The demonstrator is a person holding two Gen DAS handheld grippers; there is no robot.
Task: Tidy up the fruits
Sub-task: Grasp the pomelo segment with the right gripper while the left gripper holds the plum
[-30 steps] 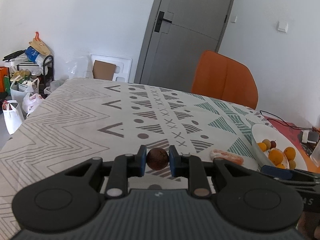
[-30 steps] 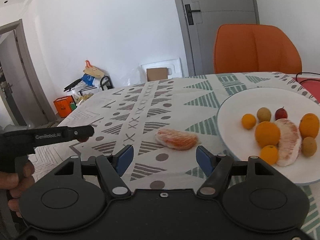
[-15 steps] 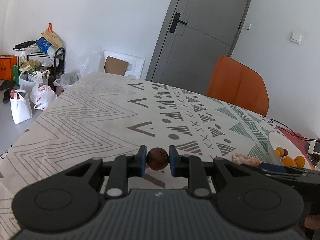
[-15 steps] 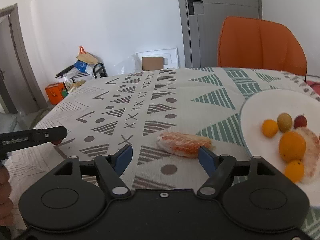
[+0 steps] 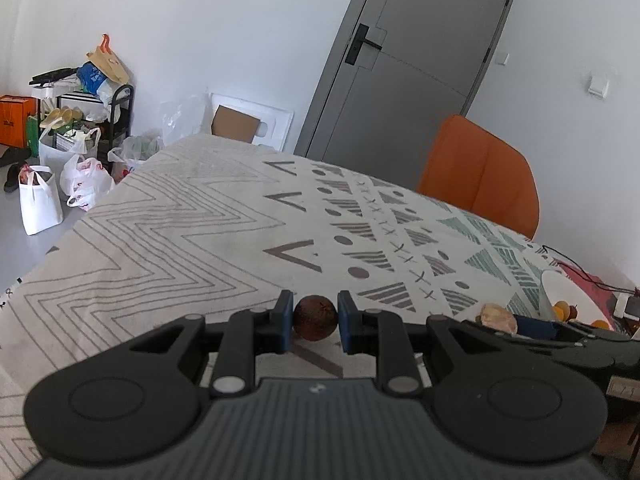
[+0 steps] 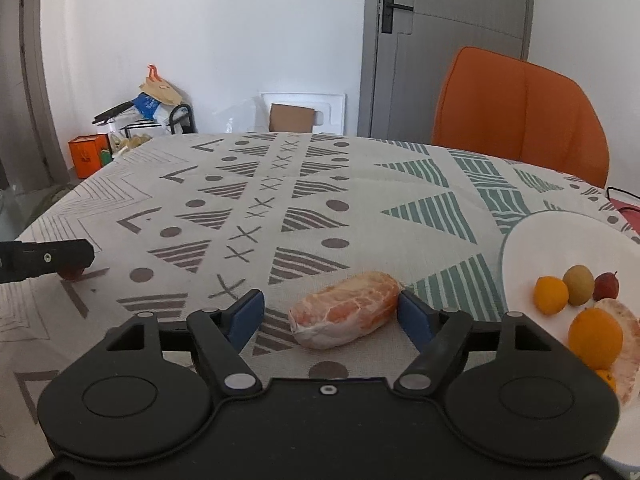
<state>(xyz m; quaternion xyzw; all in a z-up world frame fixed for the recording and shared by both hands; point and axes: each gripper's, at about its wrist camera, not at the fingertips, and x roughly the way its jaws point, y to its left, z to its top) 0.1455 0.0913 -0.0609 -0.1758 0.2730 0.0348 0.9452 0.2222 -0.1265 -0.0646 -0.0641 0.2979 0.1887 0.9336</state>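
Left gripper [image 5: 315, 322] is clamping a small brown fruit [image 5: 315, 317]; right gripper [image 6: 331, 316] is sitting open, straddling the peeled pomelo segment [image 6: 345, 309] on the table [image 6: 360, 184].

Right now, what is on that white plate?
On the white plate: oranges, a yellowish fruit, a small red fruit and a peeled pomelo piece. The right gripper's body hides its near edge.

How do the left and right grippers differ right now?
The left gripper is shut on a small brown fruit; the right gripper is open and holds nothing. The left has its fruit pinched between both pads; the right only straddles a peeled citrus piece lying on the tablecloth. Both have blue pads.
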